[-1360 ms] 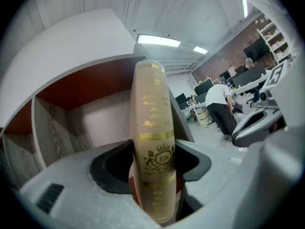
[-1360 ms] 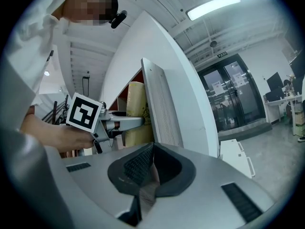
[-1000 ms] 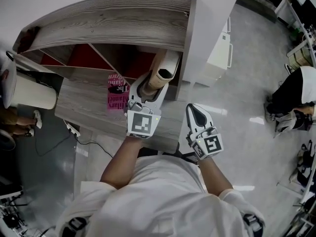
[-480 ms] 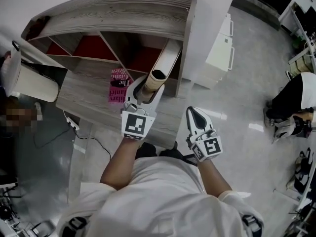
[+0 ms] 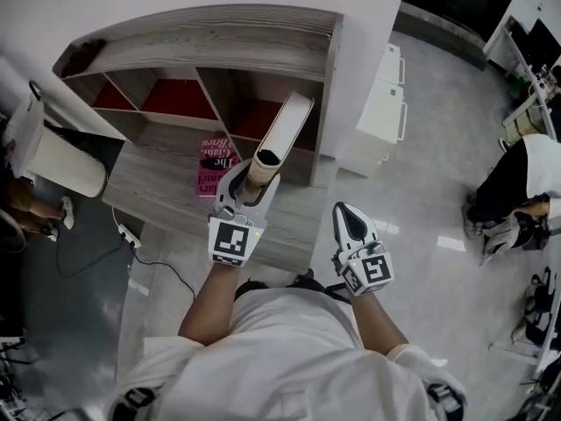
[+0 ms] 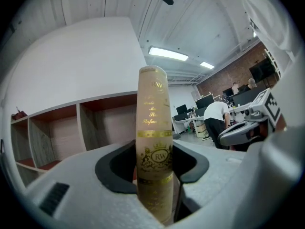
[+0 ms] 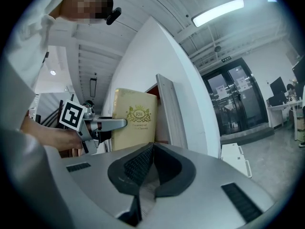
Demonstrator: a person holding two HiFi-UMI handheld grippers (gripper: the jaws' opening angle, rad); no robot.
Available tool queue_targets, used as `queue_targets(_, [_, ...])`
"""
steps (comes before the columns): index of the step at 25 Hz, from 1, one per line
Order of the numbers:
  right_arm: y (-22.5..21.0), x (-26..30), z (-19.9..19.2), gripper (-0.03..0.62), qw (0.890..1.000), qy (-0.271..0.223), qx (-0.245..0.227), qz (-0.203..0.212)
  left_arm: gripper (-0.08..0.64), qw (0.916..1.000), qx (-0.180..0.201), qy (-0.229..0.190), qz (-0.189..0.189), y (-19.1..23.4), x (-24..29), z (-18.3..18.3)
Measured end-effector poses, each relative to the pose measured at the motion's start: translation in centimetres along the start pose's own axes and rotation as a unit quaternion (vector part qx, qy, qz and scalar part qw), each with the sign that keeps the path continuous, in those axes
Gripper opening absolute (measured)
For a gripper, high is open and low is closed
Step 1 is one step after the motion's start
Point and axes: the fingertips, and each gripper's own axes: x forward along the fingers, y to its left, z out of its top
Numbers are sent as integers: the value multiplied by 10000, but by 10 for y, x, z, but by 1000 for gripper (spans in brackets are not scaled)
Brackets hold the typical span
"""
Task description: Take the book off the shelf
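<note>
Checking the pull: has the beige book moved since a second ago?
Yes. The beige book has come farther out of the right compartment of the shelf, toward the person; its near end now lies closer to the pink book.

The book [image 6: 155, 142] is cream, and its spine carries gold bands, gold lettering and a gold crest. Its cover bears the same gold crest. The left hand-held gripper [image 5: 254, 175] and the right hand-held gripper [image 5: 349, 216] are pale grey with black pads [image 6: 114, 170], and each carries a black-and-white square marker. The shelf [image 5: 219, 38] is grey wood grain with red back panels, and the bench [image 5: 153, 182] shows the same grey grain. A second book [image 5: 213, 167] on it is magenta. The floor [image 5: 421, 174] is glossy light grey. The person's shirt [image 5: 289, 358] is white.
</note>
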Motion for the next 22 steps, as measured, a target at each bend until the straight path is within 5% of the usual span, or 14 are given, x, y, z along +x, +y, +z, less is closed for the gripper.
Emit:
queue_targets(9, [49,-16,17,15,9992,-123,-262,-266,198,9992,-294,-261,-65,23,-70,2])
queue_targets(22, [159,-57,31,15,9966,-328,-422,-630,198,9851,-1617,-537,-239,59,-198,-14])
